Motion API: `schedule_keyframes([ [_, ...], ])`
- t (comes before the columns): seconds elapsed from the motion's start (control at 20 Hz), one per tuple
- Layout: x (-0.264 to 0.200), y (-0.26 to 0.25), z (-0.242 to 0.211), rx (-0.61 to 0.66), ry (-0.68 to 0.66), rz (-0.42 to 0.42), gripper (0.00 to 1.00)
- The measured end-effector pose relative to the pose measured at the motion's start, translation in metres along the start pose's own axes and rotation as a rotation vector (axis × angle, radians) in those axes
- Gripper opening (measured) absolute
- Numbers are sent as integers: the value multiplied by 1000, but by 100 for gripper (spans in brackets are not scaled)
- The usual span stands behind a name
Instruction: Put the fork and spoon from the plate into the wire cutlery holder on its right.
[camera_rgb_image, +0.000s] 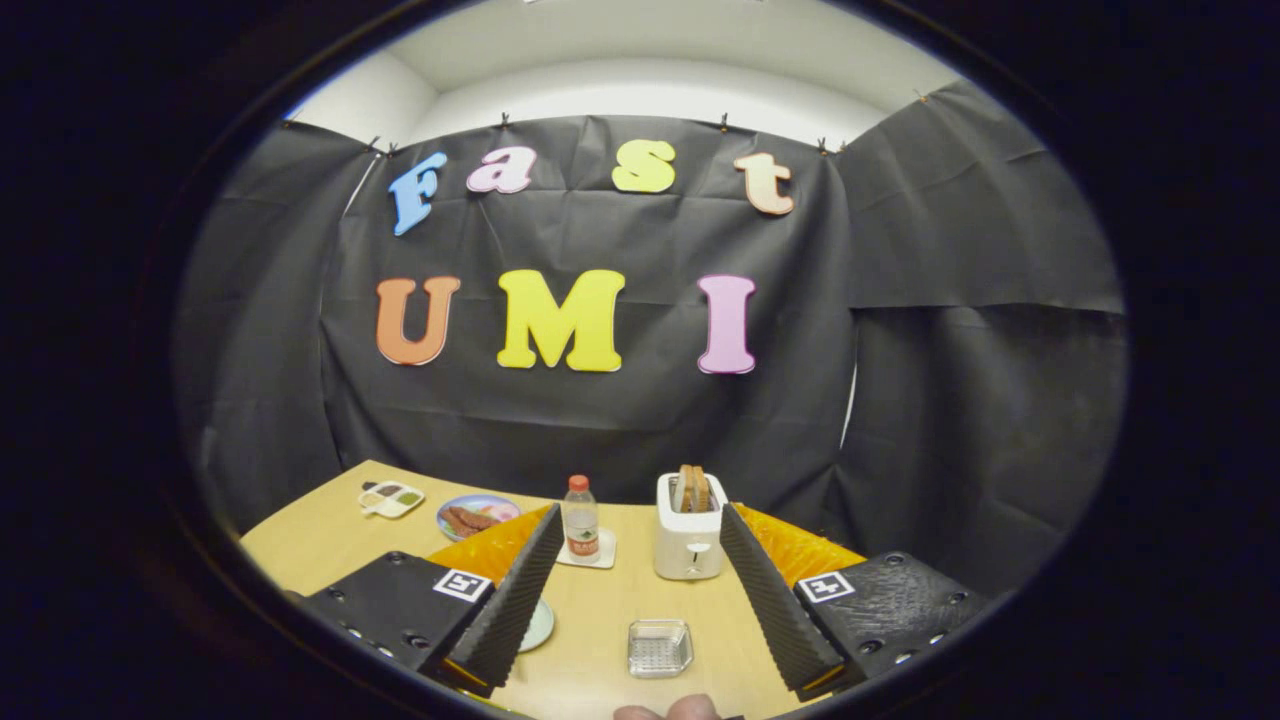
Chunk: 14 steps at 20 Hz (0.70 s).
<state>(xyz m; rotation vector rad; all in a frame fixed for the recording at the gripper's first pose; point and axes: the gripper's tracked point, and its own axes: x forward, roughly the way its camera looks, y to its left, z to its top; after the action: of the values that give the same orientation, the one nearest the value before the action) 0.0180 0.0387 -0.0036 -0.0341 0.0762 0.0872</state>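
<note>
Wooden table (330, 535) is lying open ahead of me. I'm holding my gripper (635, 560) spread wide, fingers pinching nothing, framing the toaster (688, 540) and bottle (581, 520).

text: none legible | bottle (581, 528): label print too small to make out | gripper (641, 512): one square coded marker (461, 584) on each finger's base, pattern only, no letters or digits; fingers spread wide, pressing on nothing
</note>
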Motion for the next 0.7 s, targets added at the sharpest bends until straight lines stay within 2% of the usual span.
schedule_keyframes([
  [0.2,7,25,-12,4,50,44,95],
  [0.35,15,43,-35,-8,143,69,95],
  [0.7,29,102,-148,7,531,180,96],
])
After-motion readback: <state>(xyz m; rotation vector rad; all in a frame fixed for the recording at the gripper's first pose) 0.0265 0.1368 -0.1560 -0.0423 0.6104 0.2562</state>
